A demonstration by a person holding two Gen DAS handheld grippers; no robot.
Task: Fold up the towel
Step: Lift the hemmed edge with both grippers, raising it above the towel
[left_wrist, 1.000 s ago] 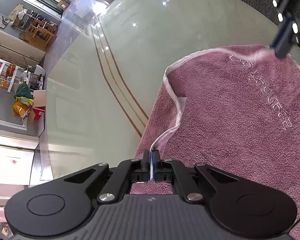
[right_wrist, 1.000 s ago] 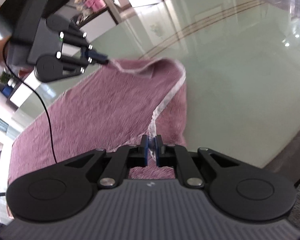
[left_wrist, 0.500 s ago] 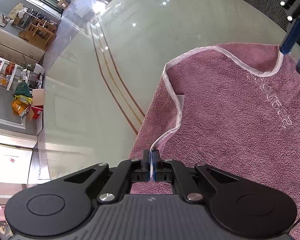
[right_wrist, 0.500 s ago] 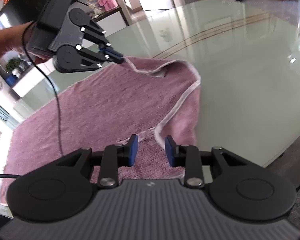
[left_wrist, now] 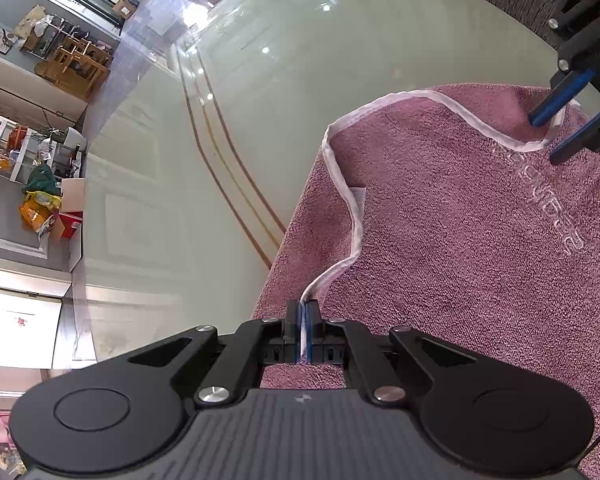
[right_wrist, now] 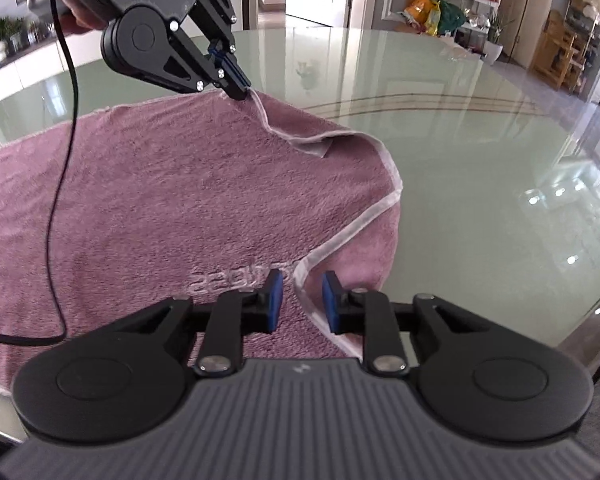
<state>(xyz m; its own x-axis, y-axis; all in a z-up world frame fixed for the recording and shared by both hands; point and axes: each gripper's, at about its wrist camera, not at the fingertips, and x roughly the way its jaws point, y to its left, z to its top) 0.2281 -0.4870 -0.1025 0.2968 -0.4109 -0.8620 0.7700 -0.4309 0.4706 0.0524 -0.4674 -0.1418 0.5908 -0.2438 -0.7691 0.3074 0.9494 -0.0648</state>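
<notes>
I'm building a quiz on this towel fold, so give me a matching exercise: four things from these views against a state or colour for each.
Things:
1. left gripper
2. right gripper
3. towel
4. table

States:
a. pale green glass
b. shut on the white hem
c. pink, one end folded over
d. jaws apart and closing, hem between them, pads off it

Pairs: 1-b, 2-d, 3-c, 4-a
</notes>
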